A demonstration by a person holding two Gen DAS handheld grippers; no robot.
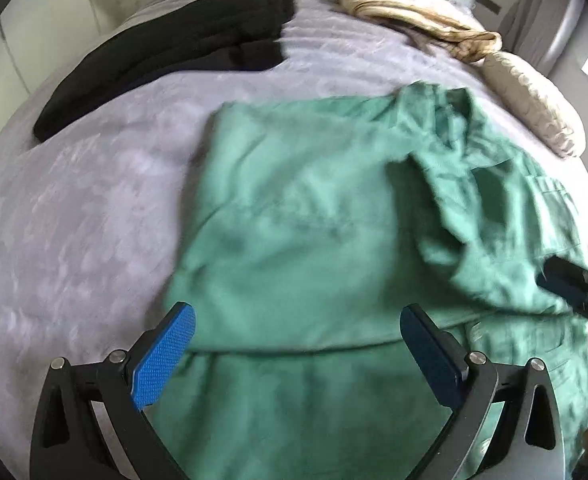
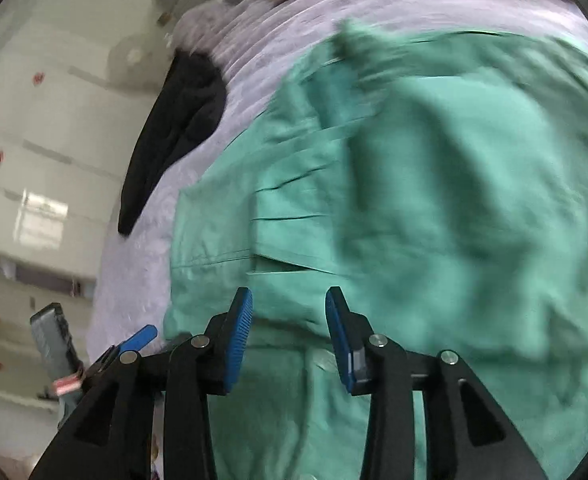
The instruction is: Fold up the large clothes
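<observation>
You're in a home bedroom: a bed (image 1: 94, 208) under a lilac quilted cover, a cream textured pillow (image 1: 533, 108), and white panelled wardrobe doors (image 2: 34, 128) alongside.

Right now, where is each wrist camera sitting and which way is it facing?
Left wrist: above the near edge of the bed, tilted down over the green garment; its open left gripper shows, nothing between the pads.
Right wrist: low over the same green garment, tilted down; the right gripper shows, pads apart, empty.
Shared: green garment, black clothes, bed; each view catches the other gripper's edge.
</observation>
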